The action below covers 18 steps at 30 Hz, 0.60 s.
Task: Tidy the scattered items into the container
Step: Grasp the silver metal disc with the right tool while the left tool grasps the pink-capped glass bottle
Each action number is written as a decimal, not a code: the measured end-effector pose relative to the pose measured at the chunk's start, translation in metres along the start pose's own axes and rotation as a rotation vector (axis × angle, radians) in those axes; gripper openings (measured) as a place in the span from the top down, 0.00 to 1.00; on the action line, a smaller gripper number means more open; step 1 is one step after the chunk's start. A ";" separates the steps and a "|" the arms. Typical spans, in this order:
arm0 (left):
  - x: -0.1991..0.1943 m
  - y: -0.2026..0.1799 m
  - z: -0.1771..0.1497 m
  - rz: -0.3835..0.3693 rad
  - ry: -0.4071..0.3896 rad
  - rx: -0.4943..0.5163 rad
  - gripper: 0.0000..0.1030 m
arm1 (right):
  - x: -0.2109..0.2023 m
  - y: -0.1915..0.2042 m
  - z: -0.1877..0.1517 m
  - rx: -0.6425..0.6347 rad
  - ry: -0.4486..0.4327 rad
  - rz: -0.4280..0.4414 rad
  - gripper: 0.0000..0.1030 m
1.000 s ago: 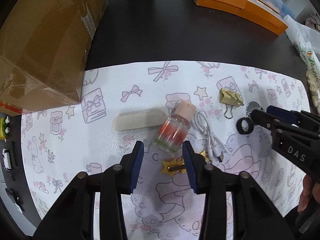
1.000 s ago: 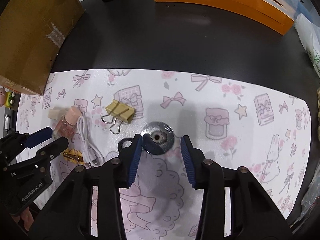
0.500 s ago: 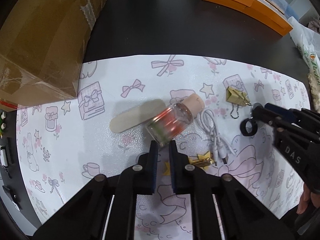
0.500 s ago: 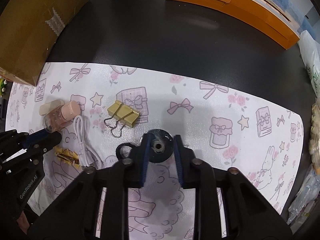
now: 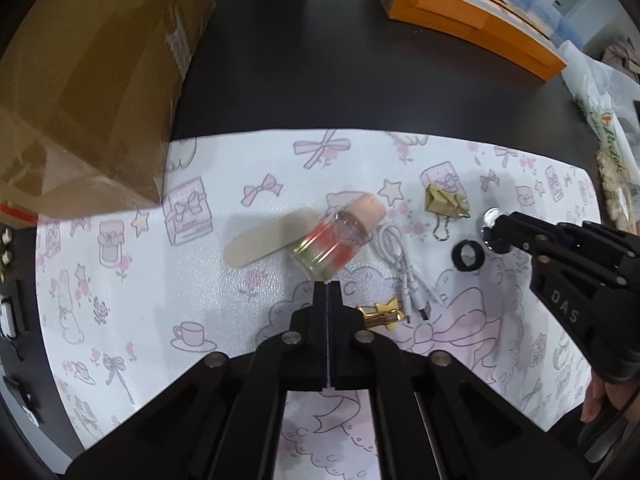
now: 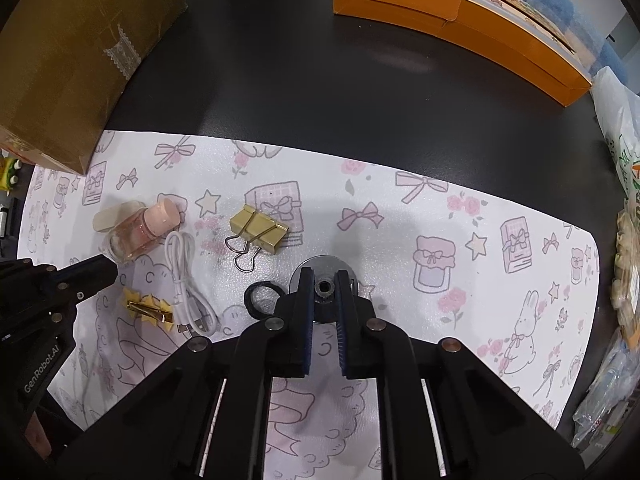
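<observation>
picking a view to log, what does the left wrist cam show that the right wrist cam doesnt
Only the left wrist view shows the left gripper shut on nothing just short of the bottle, and most of the wooden stick.

Only the right wrist view shows the right gripper shut on the metal disc.

Both show the binder clip, white cable, gold hair clip, black ring and cardboard box.

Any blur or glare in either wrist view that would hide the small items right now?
Left wrist: the small bottle is motion-smeared, the cardboard box soft. Right wrist: sharp; only faint sheen on the black table. Fisheye bending at both rims.
</observation>
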<state>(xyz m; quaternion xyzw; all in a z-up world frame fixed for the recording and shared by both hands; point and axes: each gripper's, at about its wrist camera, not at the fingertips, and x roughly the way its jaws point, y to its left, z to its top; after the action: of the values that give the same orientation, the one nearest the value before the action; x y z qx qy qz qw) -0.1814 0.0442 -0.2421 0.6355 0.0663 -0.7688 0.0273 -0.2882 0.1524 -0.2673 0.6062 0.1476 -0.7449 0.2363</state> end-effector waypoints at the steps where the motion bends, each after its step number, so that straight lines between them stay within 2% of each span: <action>1: -0.001 -0.002 0.001 0.014 -0.003 0.014 0.99 | -0.001 0.001 0.000 0.001 0.000 0.002 0.90; 3: 0.000 -0.004 0.004 0.021 0.016 0.025 0.97 | -0.001 0.002 0.000 0.002 0.002 0.008 0.90; 4: -0.005 0.000 0.012 0.013 0.022 0.027 0.92 | -0.001 0.002 0.000 0.003 0.002 0.011 0.90; 6: -0.002 -0.001 0.014 0.016 0.027 0.033 0.75 | -0.001 0.003 0.000 0.006 0.002 0.016 0.90; 7: -0.001 -0.001 0.015 0.019 0.021 0.036 0.62 | -0.001 0.004 0.000 0.008 0.002 0.020 0.90; 10: 0.002 0.001 0.031 0.041 -0.010 0.048 0.48 | -0.001 0.004 0.001 0.012 0.005 0.027 0.90; 18: 0.012 0.010 0.045 0.035 0.007 0.061 0.47 | 0.001 0.003 0.001 0.006 0.015 0.026 0.90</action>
<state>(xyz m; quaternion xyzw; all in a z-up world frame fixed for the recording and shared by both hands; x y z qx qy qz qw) -0.2266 0.0282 -0.2466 0.6398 0.0318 -0.7676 0.0212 -0.2873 0.1492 -0.2674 0.6145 0.1393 -0.7376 0.2429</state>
